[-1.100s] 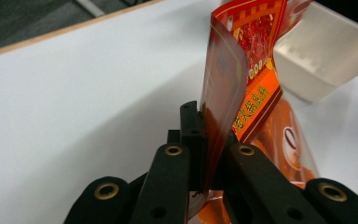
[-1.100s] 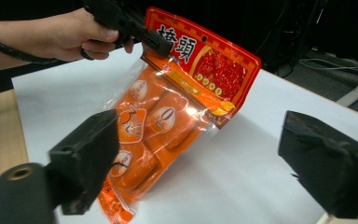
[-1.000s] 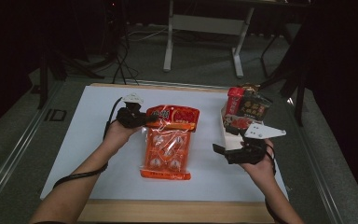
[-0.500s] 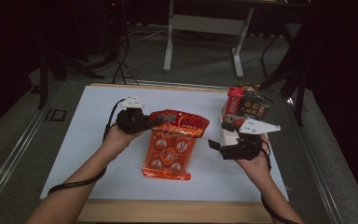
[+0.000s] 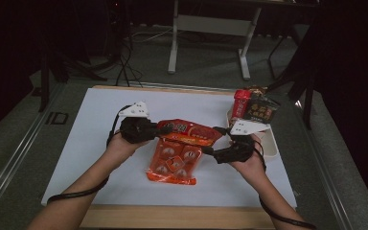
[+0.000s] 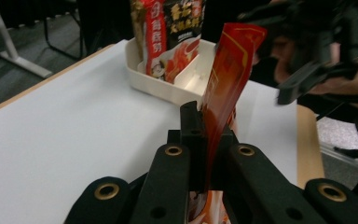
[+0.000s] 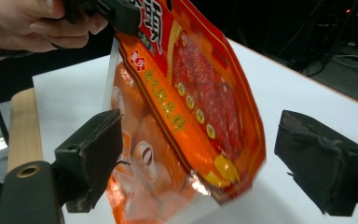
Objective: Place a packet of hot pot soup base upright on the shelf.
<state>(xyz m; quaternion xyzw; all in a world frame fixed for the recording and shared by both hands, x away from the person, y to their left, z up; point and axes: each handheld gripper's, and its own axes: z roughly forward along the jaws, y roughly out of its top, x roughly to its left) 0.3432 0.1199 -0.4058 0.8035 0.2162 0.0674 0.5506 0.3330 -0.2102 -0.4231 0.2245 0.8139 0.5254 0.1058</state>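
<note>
Left gripper (image 6: 205,140) clamps the red snack bag (image 5: 189,132), apparently between the right gripper's (image 7: 196,158) wide-spread jaws.

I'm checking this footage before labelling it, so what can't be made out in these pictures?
- Left tongs: in the left gripper view the orange-red plastic snack bag covers the pads' grip line.
- White divided plastic tray: in the high view the right hand covers its near part.
- Dark packets in the tray: print too small there.
</note>
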